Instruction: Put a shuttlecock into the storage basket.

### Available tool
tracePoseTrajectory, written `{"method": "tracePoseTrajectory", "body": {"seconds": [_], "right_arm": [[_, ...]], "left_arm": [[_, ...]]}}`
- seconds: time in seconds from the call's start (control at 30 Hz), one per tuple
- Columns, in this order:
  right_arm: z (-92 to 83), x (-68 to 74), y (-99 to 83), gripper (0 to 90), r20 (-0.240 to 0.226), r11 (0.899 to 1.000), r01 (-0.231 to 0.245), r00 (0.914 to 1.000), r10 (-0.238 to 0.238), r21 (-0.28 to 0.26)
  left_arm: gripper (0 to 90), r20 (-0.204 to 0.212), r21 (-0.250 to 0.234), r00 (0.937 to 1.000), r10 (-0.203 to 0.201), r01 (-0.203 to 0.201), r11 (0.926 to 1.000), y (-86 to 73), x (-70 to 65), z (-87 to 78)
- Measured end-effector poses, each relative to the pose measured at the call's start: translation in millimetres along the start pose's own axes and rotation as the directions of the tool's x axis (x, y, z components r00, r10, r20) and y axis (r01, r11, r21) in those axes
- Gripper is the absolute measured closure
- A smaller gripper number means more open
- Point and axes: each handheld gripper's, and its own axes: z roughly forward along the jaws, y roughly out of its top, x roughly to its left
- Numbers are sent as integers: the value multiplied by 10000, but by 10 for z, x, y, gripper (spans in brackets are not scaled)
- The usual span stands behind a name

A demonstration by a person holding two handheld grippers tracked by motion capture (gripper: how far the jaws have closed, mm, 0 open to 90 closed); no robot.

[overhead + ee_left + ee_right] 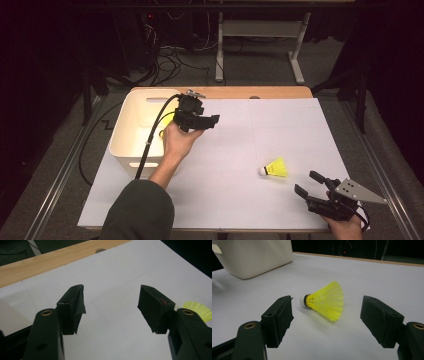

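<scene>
The shuttlecock (325,301) is lying sideways just ahead of the gaping right gripper (327,322), nearer than the left gripper (197,120), also agape.

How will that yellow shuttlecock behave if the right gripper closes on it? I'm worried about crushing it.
The shuttlecock probably weighs very little: its skirt is open mesh. That thin lattice likely flexes or dents under a hard squeeze, so the open right gripper should close gently. Lying on its side on the table, the cone may roll in an arc if nudged.
</scene>
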Motion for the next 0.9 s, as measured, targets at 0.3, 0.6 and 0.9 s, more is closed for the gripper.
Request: {"method": "tracePoseTrajectory", "body": {"seconds": [0.3, 0.6, 0.9], "right_arm": [[-2, 0, 0, 263, -8, 10000, -22, 10000, 22, -6], [1, 3, 0, 263, -7, 10000, -3, 10000, 3, 8], [-1, 2, 0, 263, -9, 10000, -7, 10000, 7, -6]], "left_arm": [[387, 77, 14, 10000, 38, -38, 10000, -24, -63, 56], [387, 115, -48, 9999, 110, -109, 9999, -42, -125, 82], [387, 106, -36, 9996, 252, -252, 9997, -60, -191, 114]]}}
